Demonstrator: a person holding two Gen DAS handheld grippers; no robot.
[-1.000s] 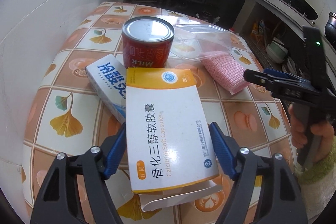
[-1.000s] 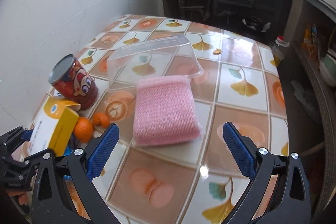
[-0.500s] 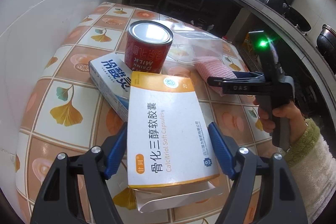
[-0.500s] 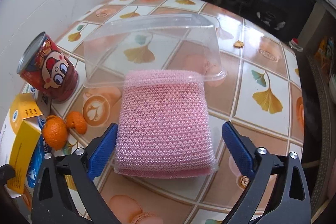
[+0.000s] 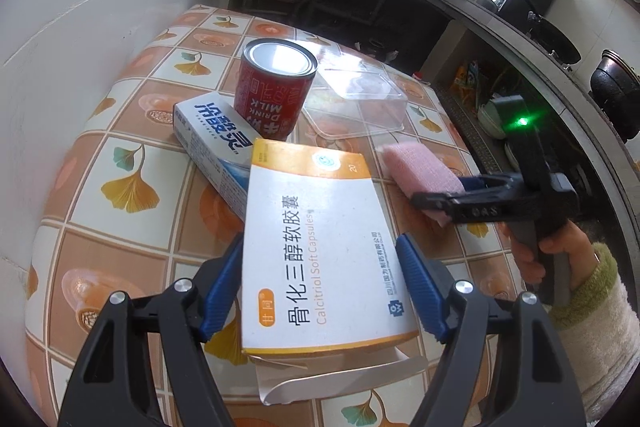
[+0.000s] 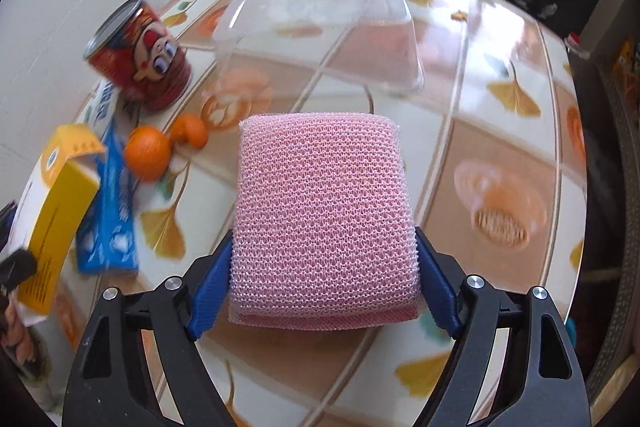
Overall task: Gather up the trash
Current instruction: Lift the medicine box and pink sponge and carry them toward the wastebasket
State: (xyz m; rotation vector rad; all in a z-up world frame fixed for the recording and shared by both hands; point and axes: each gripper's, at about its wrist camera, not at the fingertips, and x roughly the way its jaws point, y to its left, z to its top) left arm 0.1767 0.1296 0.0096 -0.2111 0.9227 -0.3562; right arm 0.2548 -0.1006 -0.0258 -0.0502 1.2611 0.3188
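Observation:
My left gripper [image 5: 320, 247] is shut on a white and yellow medicine box [image 5: 316, 211], held above the tiled table [image 5: 132, 155]; the box's bottom flap hangs open. My right gripper [image 6: 324, 243] points steeply down over a pink mesh sponge [image 6: 324, 207] that lies on the table. Its jaws are closing, and the blue pads [image 6: 212, 291] touch both sides of the sponge. The left wrist view shows that gripper [image 5: 452, 203] from the side at the sponge [image 5: 420, 171], held by a hand in a green-cuffed sleeve [image 5: 580, 267].
A red milk can [image 5: 276, 95] stands behind a blue and white box [image 5: 216, 139]. An upturned clear plastic container [image 6: 320, 35] lies beyond the sponge. A tangerine and peel [image 6: 148, 151] sit left of it. A white wall [image 5: 100, 7] runs along the left; a kitchen counter [image 5: 520, 27] stands beyond.
The right gripper came down over the pink sponge and its jaws narrowed onto its sides. The left gripper kept hold of the medicine box and drifted slightly back.

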